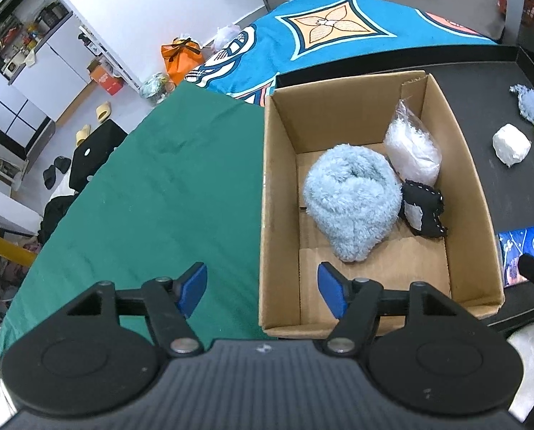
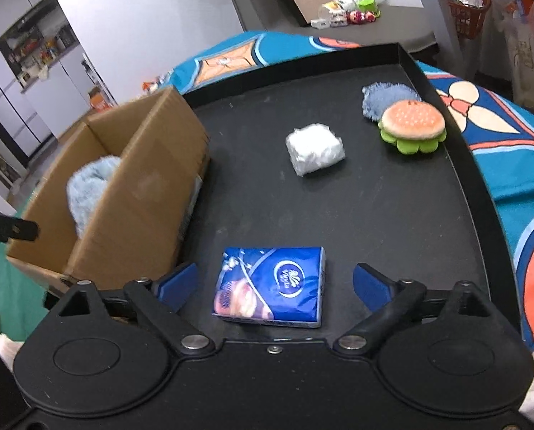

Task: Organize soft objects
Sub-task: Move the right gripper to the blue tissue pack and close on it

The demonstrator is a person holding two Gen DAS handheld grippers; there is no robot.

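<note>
The right tongs (image 2: 275, 281) are standing wide and empty, straddling the blue tissue pack (image 2: 272, 286) lying near the front edge of the black tray (image 2: 428, 215); neither pad is touching it, which suggests a grasp is being lined up. The left tongs (image 1: 263, 288) are hanging partly open and empty over the near wall of the cardboard box (image 1: 277, 215), which is sitting at the tray's left edge. The box is already holding a fluffy blue roll (image 1: 353, 200), a clear bag (image 1: 414, 150) and a black pouch (image 1: 424, 211). A white bundle (image 2: 315, 148), a burger plush (image 2: 412, 125) and a blue cloth (image 2: 378, 98) are waiting toward the far right corner, well clear of the pack.
</note>
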